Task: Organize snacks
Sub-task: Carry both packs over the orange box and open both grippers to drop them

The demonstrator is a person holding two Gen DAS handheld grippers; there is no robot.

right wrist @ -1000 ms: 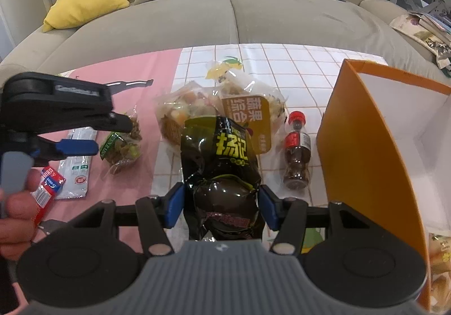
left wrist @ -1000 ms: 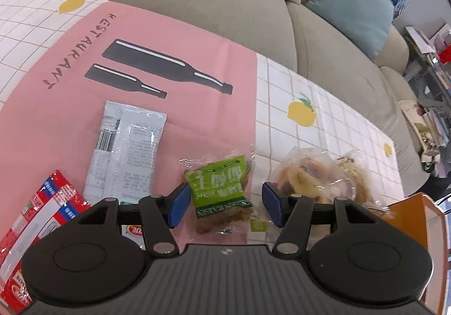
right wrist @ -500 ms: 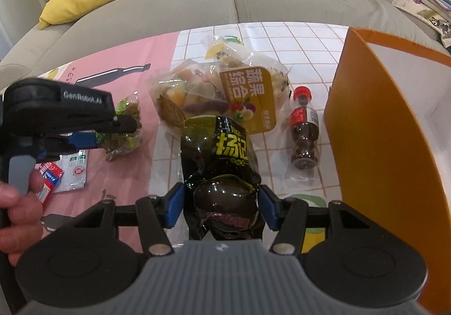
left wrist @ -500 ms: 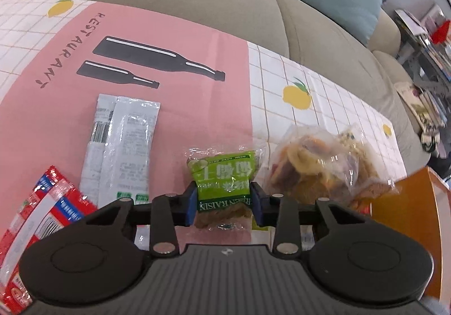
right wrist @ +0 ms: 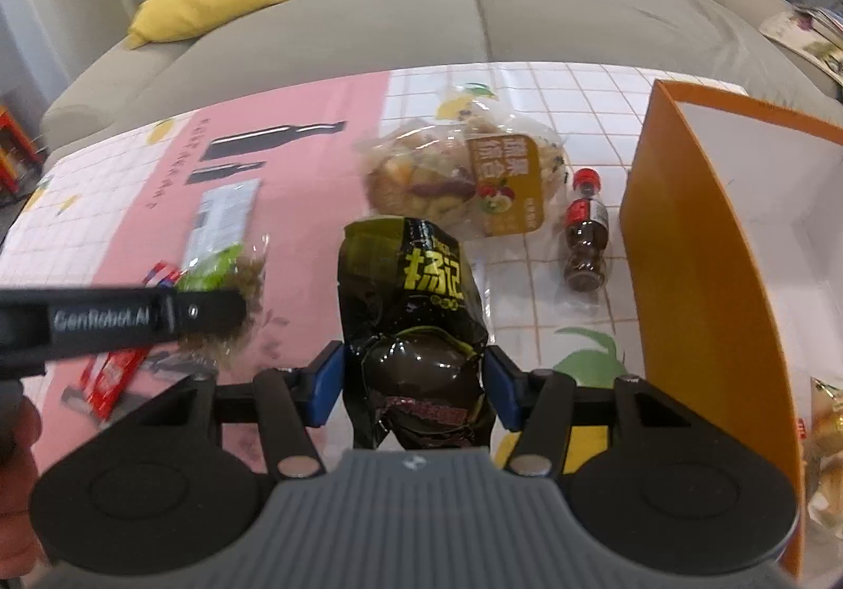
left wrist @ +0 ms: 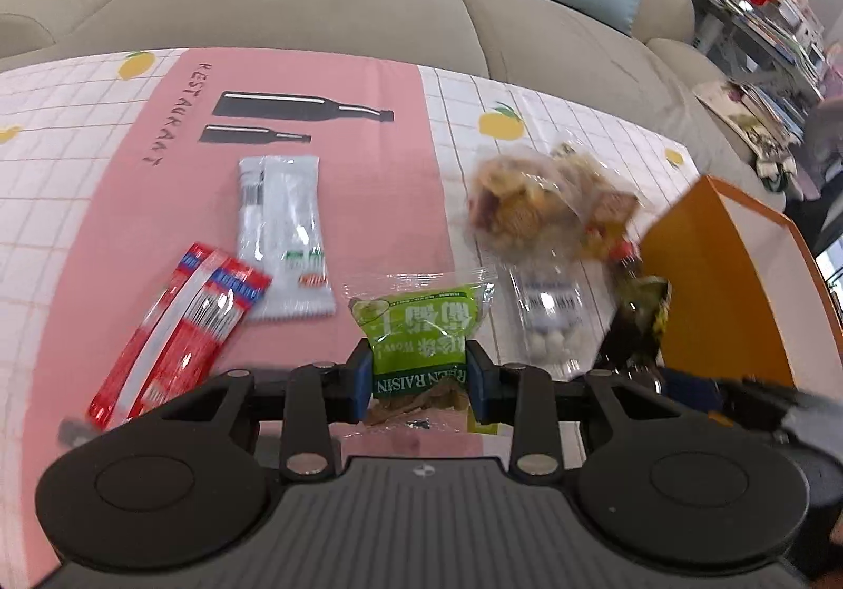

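The green raisin packet (left wrist: 419,336) is pinched between the blue pads of the left gripper (left wrist: 420,381), held by its lower end above the pink mat (left wrist: 342,178). The right gripper (right wrist: 413,386) is clamped around a black snack bag (right wrist: 411,320), just left of the orange box (right wrist: 690,273).

What I'd worry about: both packets are crinkly film held only at one end, so a quick swing could let one slide out. The two grippers are also close together, so they might bump heading for the same box.

The box holds at least one yellowish packet (right wrist: 827,410) at the edge of view; the rest of its inside is hidden. The fruit chips bag (right wrist: 463,178) and cola bottle (right wrist: 585,241) lie on the table.
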